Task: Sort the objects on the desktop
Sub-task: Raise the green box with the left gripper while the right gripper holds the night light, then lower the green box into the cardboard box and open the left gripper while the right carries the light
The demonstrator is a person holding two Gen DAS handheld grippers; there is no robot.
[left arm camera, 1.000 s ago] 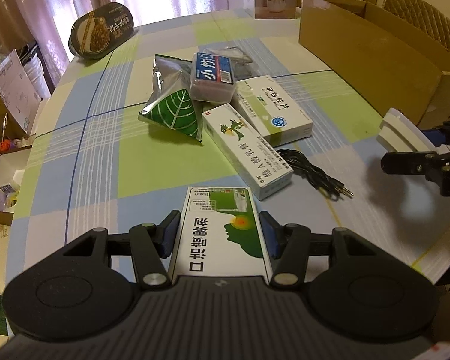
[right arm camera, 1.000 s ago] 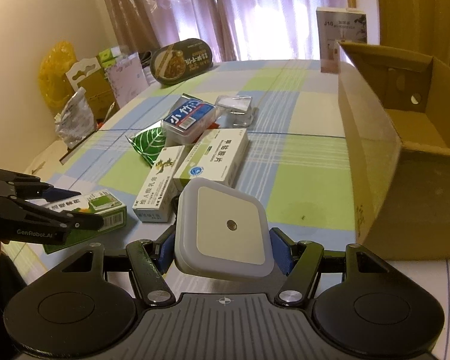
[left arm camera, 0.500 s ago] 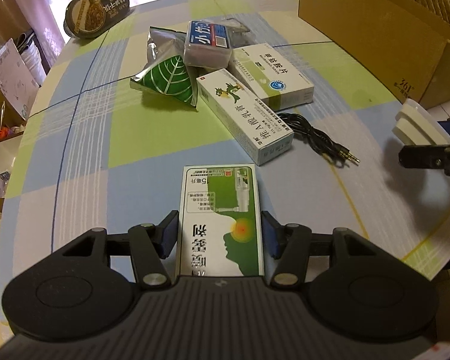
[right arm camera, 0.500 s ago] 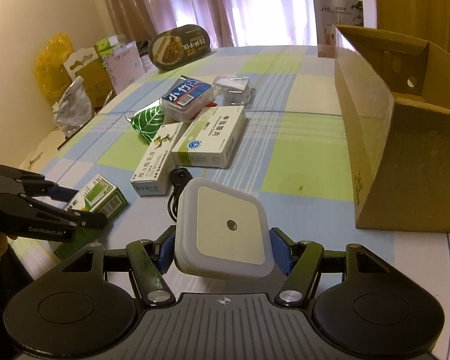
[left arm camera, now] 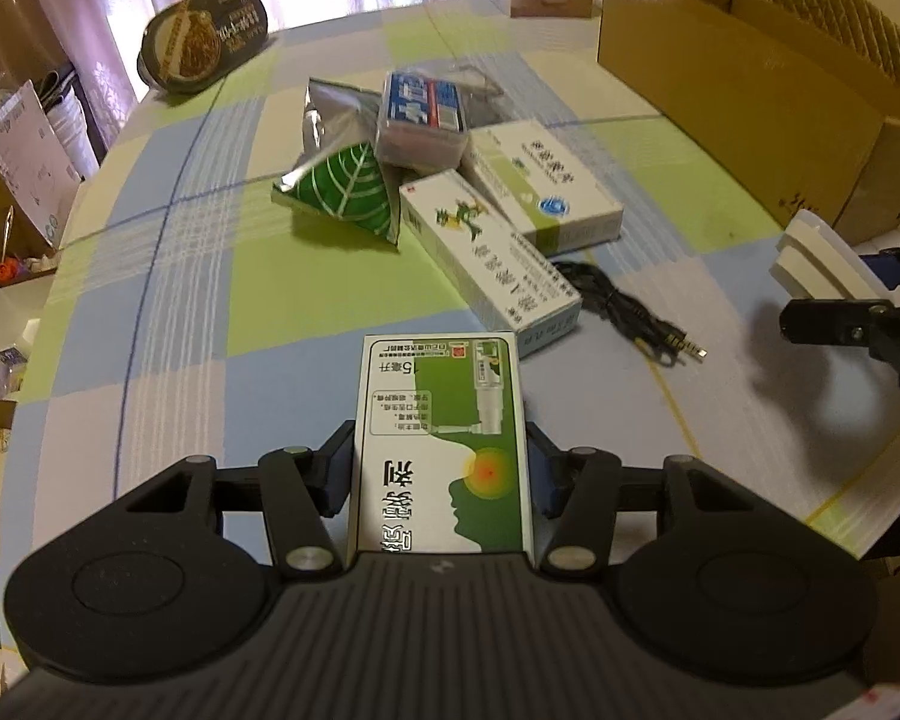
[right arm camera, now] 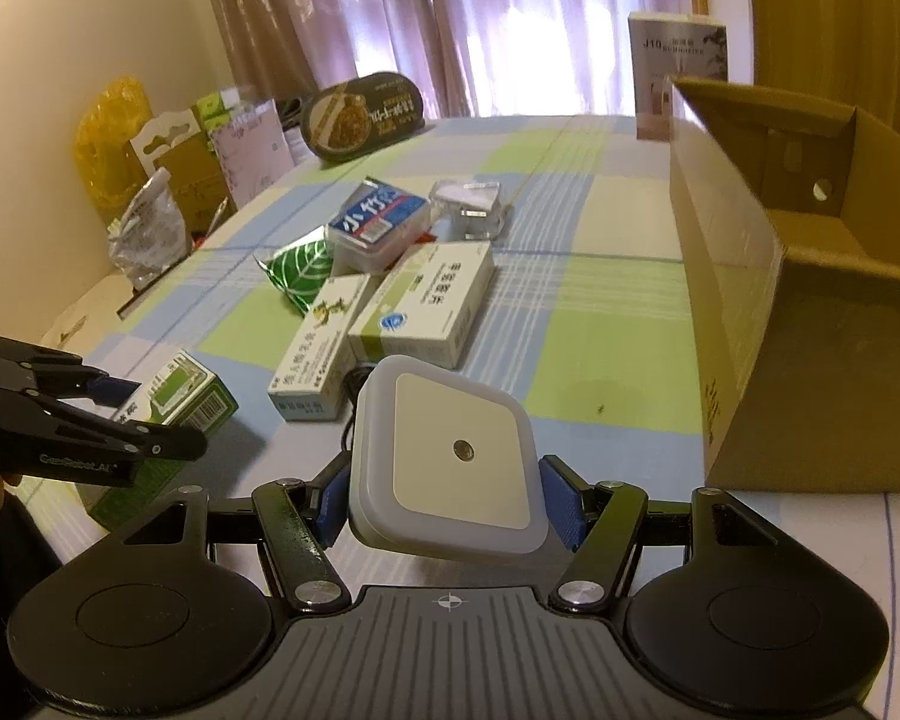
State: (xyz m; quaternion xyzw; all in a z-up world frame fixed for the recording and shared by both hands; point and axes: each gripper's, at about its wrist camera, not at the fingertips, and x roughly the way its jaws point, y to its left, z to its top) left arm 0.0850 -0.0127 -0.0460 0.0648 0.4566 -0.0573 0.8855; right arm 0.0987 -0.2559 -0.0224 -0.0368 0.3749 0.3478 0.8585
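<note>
Cardboard box (right arm camera: 726,276) interior bare.

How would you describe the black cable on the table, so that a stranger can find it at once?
Start at the large brown cardboard box on the checked tablecloth, then go to the cluster of medicine boxes beside it. The thin black cable lies loosely coiled against the long white and green carton. It alone is cord, ending in a metal jack plug.

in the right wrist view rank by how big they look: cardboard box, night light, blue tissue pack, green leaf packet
1. cardboard box, largest
2. night light, held in the right gripper, so nearness to the camera inflates it
3. blue tissue pack
4. green leaf packet, partly hidden, close to the tissue pack
</note>
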